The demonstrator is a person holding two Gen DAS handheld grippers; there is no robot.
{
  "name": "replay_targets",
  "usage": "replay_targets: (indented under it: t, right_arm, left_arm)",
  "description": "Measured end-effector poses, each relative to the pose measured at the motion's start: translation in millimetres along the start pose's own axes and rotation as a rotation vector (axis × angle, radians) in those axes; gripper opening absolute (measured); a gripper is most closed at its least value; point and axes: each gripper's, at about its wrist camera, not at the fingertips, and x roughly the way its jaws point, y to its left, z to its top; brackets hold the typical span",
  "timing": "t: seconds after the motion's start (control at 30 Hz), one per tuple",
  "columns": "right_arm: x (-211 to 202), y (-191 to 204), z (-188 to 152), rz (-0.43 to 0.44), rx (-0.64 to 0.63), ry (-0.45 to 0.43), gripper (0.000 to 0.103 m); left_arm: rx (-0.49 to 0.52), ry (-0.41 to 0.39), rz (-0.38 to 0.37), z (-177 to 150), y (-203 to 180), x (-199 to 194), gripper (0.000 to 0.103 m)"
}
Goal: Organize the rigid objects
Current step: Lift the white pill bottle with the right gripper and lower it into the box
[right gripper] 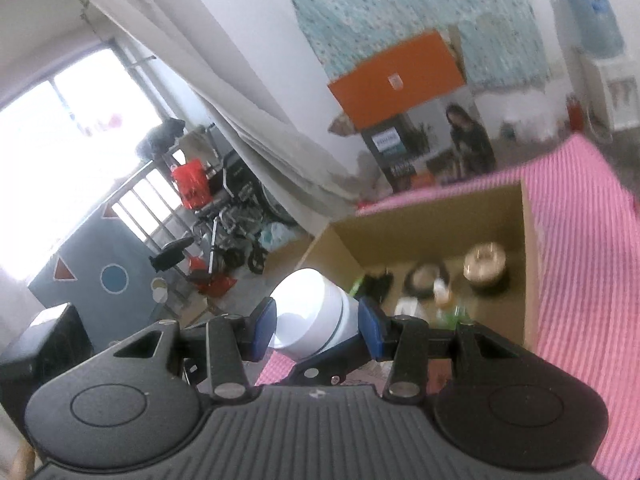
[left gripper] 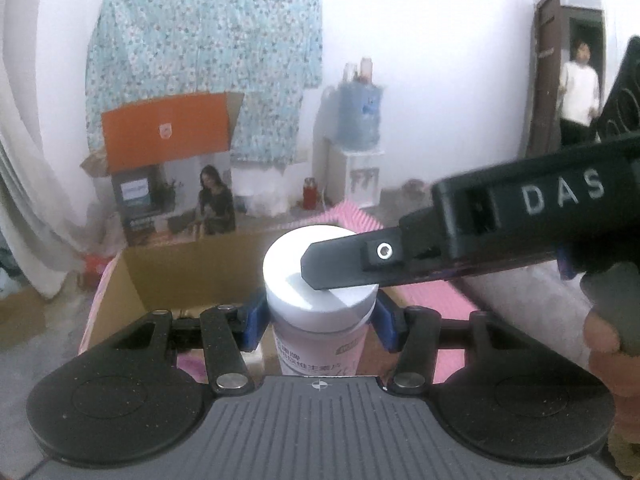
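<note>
Pink striped cloth (right gripper: 580, 240) carries an open cardboard box (right gripper: 528, 232) just beyond both grippers. Upright between them, the white-capped bottle (left gripper: 316, 320) is clamped low by the left gripper (left gripper: 320, 320), while the right gripper (right gripper: 316, 324) grips its cap.

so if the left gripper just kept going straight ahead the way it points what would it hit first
The left gripper is shut on the white-capped bottle, so nothing lies between. Beyond, it would likely meet the far wall of the cardboard box, though depth is unclear.
</note>
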Motion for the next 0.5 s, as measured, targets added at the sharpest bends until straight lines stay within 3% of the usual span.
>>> replay_targets:
  t: [0.23, 0.5]
  right_arm:
    - [4.1, -18.9, 34.5, -0.042, -0.011, -0.015, 0.048]
    - [30.6, -70.8, 33.2, -0.088, 0.062, 0.067, 0.049]
  left_arm:
    - [-0.036, 0.036, -0.059, 26.3, -0.8, 40.2, 0.053]
    - [-0.064, 0.172, -0.09, 12.6, -4.3, 87.8, 0.053]
